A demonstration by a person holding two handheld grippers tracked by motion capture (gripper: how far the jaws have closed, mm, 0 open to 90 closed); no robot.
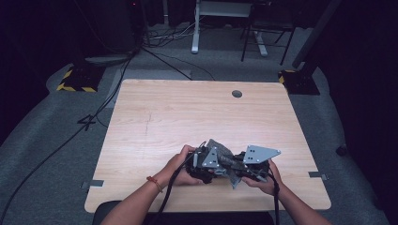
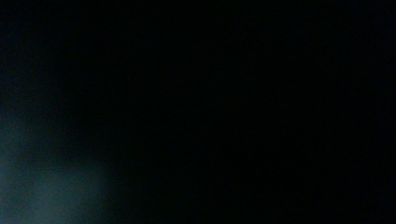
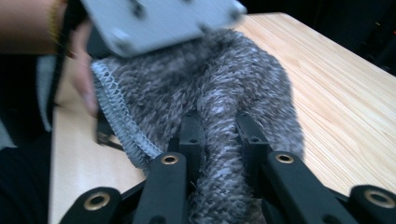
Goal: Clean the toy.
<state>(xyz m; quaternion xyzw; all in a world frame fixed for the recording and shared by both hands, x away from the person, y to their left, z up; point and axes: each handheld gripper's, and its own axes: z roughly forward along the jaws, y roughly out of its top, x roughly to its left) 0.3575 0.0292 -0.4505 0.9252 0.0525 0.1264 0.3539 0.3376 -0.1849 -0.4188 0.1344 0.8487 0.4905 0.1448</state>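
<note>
A: Status of tongs?
B: Right gripper (image 3: 218,135) jaws clamp a fold of grey knitted cloth (image 3: 210,84); left gripper (image 1: 206,161) state cannot be determined, its view dark.
A: Surroundings?
B: Cloth near the front edge of the wooden table (image 1: 187,112); bare board beyond, cable hole (image 1: 237,93) at the far edge, grey carpet (image 1: 42,136) around.

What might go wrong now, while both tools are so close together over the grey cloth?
1. The right tool pinches only a narrow fold of the fuzzy grey knitted cloth, so that fold may slip out.
2. The left tool sits almost against the right one on the light wooden table; they may collide.
3. The left gripper view is nearly black, so its grip cannot be checked.
</note>
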